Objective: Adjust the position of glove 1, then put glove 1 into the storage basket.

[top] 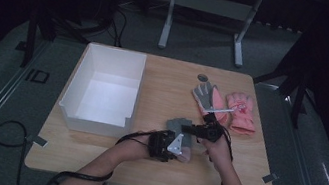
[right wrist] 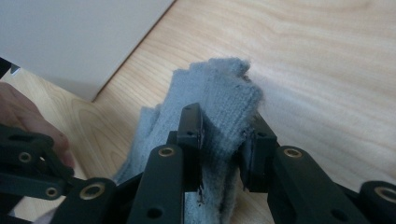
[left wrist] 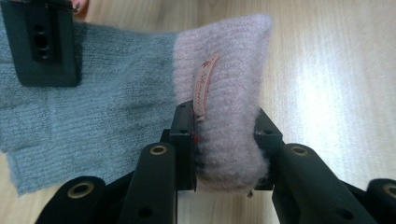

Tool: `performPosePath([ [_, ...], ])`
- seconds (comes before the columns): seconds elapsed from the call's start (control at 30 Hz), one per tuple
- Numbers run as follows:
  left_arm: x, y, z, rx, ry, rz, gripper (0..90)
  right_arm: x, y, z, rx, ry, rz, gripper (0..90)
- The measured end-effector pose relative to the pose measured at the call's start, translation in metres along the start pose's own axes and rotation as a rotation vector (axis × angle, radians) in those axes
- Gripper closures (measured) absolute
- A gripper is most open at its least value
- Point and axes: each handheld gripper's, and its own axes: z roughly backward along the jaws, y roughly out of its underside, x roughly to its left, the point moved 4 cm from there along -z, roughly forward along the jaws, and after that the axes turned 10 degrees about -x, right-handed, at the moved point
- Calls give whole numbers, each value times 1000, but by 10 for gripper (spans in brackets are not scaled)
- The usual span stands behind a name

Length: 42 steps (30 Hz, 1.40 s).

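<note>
A grey knit glove (top: 177, 124) with a pale pink cuff (top: 185, 153) hangs between my two grippers, just above the wooden table (top: 163, 85). My left gripper (top: 181, 148) is shut on the cuff (left wrist: 229, 79), and its pads (left wrist: 186, 140) squeeze the thick pink knit beside a small sewn label. The glove's grey body (left wrist: 107, 93) stretches away to the left in the left gripper view. My right gripper (top: 188, 127) is shut on the grey finger end (right wrist: 219, 93), which bunches up between its pads (right wrist: 191, 135).
A white open box (top: 102, 87) stands on the left half of the table, close to the glove. Two pink gloves (top: 212, 100) (top: 241, 113) lie at the back right, joined by a white tie. A small round hole (top: 203, 77) sits behind them.
</note>
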Motion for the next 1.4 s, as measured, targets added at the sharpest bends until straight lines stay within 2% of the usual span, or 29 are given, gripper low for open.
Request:
performPosePath([
  [0.23, 10, -19, 31, -5, -1, -14, 687, 12, -19, 15, -48, -17, 30, 731],
  [0.3, 13, -24, 40, -4, -24, -23, 687, 16, -25, 19, -65, -21, 38, 732],
  [0.5, 25, -32, 65, -1, -24, -27, 687, 26, -45, 25, -100, -36, 54, 733],
  [0.7, 31, -34, 83, 24, -23, -44, 688, 40, -60, 24, -113, -42, 83, 733],
  [0.77, 33, -34, 89, 23, -19, -35, 688, 45, -64, 23, -114, -43, 94, 733],
  [1.07, 38, -30, 109, 44, -31, -45, 688, 61, -79, 16, -110, -64, 123, 733],
  [1.23, 45, -29, 129, 69, -59, -52, 687, 75, -96, 9, -121, -79, 139, 733],
  [1.4, 55, -26, 158, 96, -88, -58, 687, 93, -118, -1, -133, -104, 157, 733],
])
